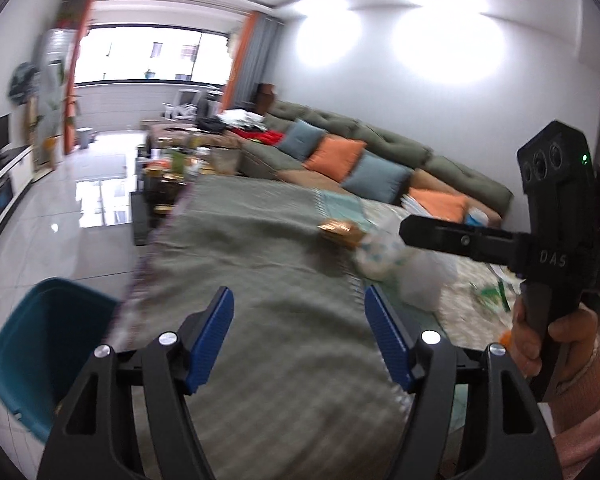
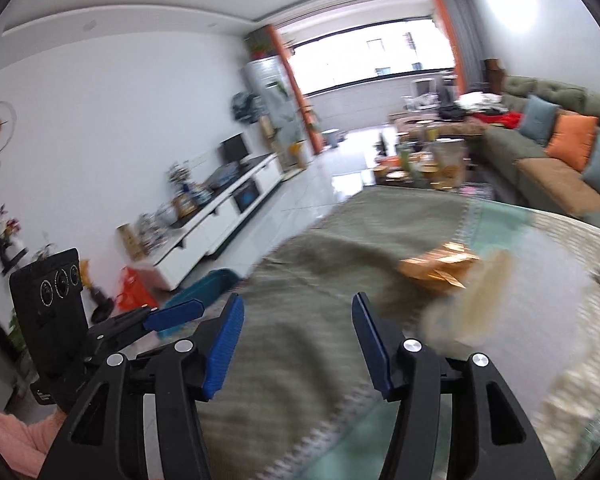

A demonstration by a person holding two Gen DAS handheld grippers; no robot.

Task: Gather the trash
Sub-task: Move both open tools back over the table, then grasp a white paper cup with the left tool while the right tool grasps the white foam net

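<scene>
My left gripper (image 1: 299, 300) is open over a grey-green tablecloth (image 1: 260, 280), with nothing between its blue pads. A shiny gold wrapper (image 1: 338, 230) lies on the cloth ahead, next to crumpled whitish plastic (image 1: 384, 256). My right gripper (image 2: 298, 312) is also open and empty above the same cloth (image 2: 320, 240); the gold wrapper (image 2: 436, 268) and a blurred pale scrap (image 2: 484, 292) lie ahead to its right. A teal bin (image 1: 48, 348) stands on the floor left of the table and shows in the right wrist view as the teal bin (image 2: 208, 284). The right gripper body (image 1: 540, 240) appears at right, held by a hand.
A long green sofa (image 1: 380, 148) with orange and blue cushions runs along the right wall. A cluttered low table (image 1: 180, 164) stands beyond the cloth. A white TV cabinet (image 2: 220, 216) lines the left wall. Green scraps (image 1: 492, 292) lie on the cloth at right. The floor is glossy tile (image 1: 60, 220).
</scene>
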